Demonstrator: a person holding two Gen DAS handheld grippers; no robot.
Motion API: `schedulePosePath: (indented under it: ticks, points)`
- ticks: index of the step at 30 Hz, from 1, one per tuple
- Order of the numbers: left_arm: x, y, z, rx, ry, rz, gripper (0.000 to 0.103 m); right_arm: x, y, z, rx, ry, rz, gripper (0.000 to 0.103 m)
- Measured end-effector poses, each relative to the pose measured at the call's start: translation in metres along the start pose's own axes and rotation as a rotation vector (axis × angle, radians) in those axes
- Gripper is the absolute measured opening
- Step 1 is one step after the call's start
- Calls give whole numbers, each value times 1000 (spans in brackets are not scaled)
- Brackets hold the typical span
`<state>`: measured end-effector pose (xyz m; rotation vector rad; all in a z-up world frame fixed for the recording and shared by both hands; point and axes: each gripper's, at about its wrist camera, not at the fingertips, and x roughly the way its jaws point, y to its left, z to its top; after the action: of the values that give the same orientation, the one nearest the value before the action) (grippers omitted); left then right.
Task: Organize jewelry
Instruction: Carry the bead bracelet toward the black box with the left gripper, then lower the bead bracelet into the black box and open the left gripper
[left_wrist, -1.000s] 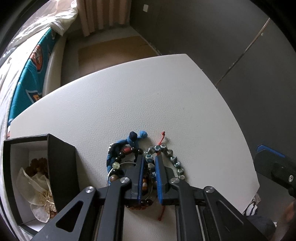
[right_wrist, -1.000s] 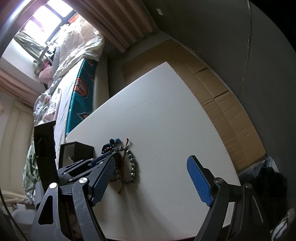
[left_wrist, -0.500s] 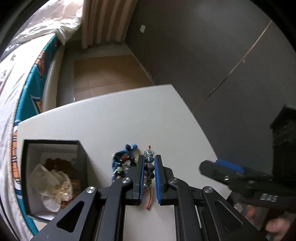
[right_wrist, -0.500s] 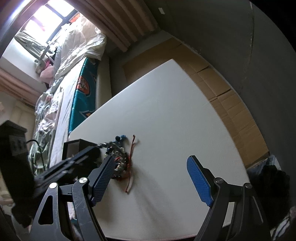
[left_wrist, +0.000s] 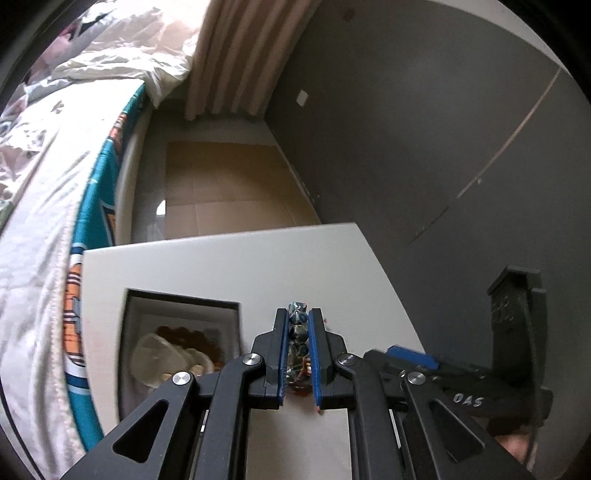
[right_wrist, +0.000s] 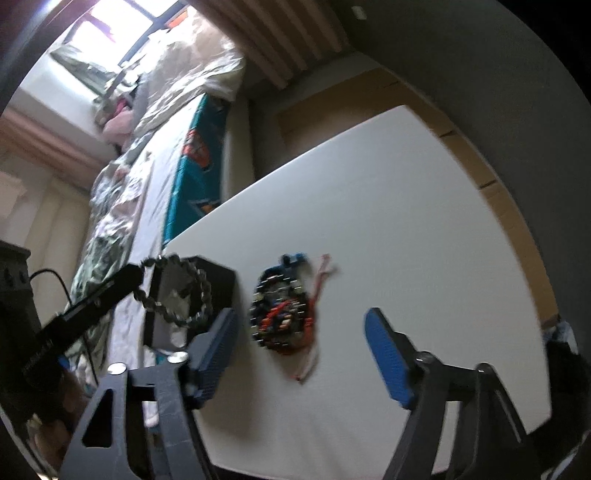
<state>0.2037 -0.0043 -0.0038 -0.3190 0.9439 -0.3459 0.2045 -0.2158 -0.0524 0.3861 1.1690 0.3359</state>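
Observation:
My left gripper is shut on a grey-green beaded bracelet and holds it in the air above the white table. In the right wrist view the bracelet hangs as a loop from the left gripper over the black jewelry box. The box is open, with white and brown jewelry inside. A pile of bracelets, blue, black and red, lies on the table. My right gripper is open and empty, just in front of the pile.
A bed with a teal-edged cover runs along the table's left side. A dark wall stands behind and to the right. The table's right edge drops to a cardboard-covered floor.
My left gripper has lifted the grey-green bracelet off the pile and carried it up and left, over the box. The right gripper has moved closer to the pile.

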Motion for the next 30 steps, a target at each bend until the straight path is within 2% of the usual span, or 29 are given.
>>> schedulePosePath:
  ticks: [4,8,10,12,20,26,28,30]
  points:
    - [-7,15,3,-29,-16,8,10,17,15,-1,-25,36,27,58]
    - [-8,32,5,-55,-22,15,10,34,26,0,-42,51,21,55]
    - [-9,41,5,-67,-18,19,10,42,31,2,-40,61,31,46]
    - [-9,47,5,-79,-18,21,10,49,35,3,-48,59,33,42]
    - [-13,61,7,-105,-24,19,10,73,36,11,-33,78,3,41]
    - [-17,64,7,-109,-28,15,10,88,33,18,-14,94,-15,26]
    - [-18,63,6,-108,-27,14,10,89,32,18,-7,96,-22,13]
    - [-18,61,5,-108,-24,14,10,87,30,15,1,100,-12,11]
